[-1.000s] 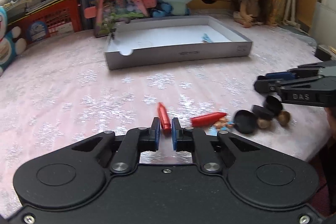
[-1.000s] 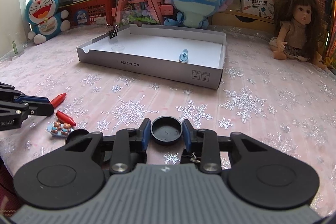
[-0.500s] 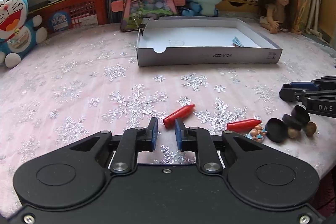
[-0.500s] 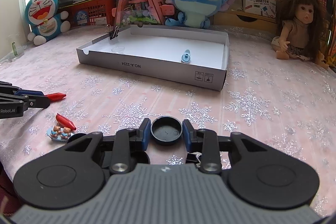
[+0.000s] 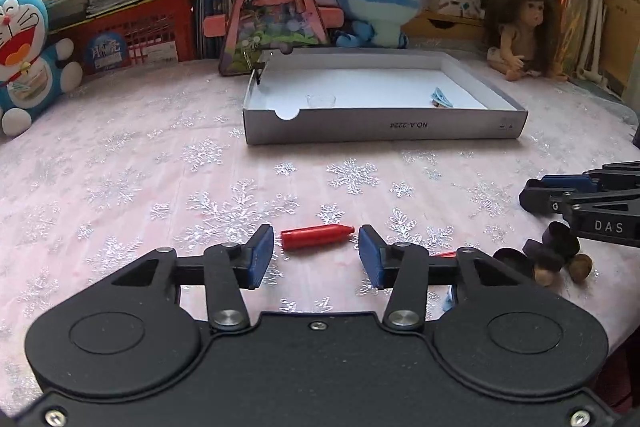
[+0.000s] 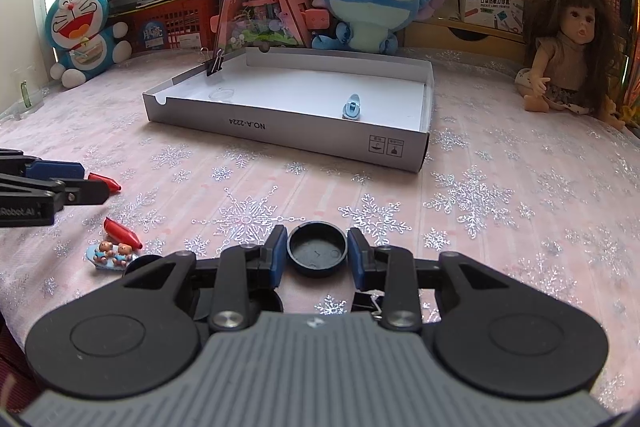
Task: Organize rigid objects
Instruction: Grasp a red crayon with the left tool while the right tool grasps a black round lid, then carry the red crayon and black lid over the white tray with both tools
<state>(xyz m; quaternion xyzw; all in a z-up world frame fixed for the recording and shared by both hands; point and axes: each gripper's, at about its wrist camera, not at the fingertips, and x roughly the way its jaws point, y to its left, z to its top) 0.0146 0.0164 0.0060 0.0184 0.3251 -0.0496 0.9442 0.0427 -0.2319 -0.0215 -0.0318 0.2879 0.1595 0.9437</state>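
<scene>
A red crayon-like piece lies crosswise on the snowflake cloth between the blue pads of my left gripper. Its jaws are opening and neither pad touches the piece. My right gripper is shut on a round black cap, held just above the cloth. In the left wrist view the right gripper comes in from the right edge. The grey cardboard tray stands further back, with a small blue clip inside.
A second red piece and a small bear figure lie left of my right gripper. Black caps and nuts sit near the table's right edge. Plush toys, a doll, books and a red basket line the back.
The left gripper's jaws let go of the red piece and spread wide; the piece now lies crosswise on the cloth. The right gripper keeps the black cap and has not moved.
</scene>
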